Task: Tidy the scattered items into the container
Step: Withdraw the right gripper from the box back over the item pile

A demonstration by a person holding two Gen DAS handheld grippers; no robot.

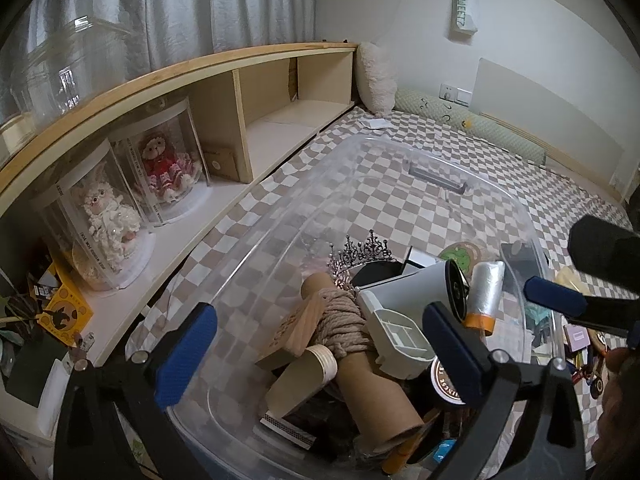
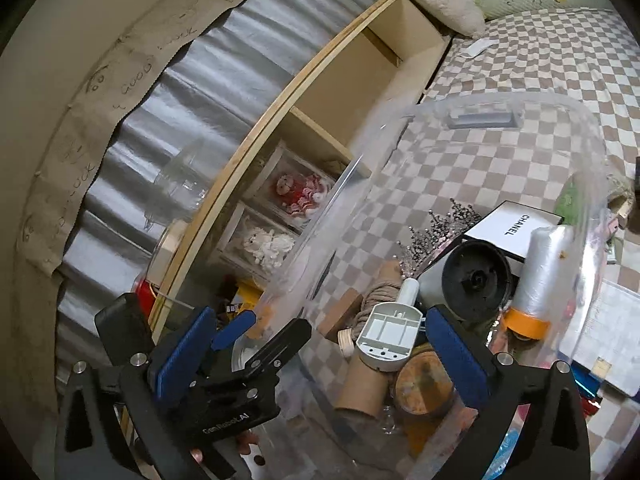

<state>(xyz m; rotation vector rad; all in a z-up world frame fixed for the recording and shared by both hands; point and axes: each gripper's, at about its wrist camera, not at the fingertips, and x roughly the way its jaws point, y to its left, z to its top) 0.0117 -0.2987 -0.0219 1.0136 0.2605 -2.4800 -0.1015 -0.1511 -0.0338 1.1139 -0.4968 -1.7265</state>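
Clear plastic container [image 1: 460, 168] on the checkered bed [image 1: 500, 152], lid off, piled with things. Inside: cardboard tube [image 1: 372, 392] wound with beige rope [image 1: 344, 320], lying slanted; dark spiky tiara [image 1: 360, 248]; white Chanel box [image 2: 516, 228]; roll of clear film with orange end [image 2: 540, 276], leaning against the wall.

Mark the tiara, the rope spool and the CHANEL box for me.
tiara [image 1: 362, 250], left wrist view, on its dark spiked upper edge.
rope spool [image 1: 344, 320], left wrist view, on the wound beige cord.
CHANEL box [image 2: 510, 228], right wrist view, on the white lid by the lettering.
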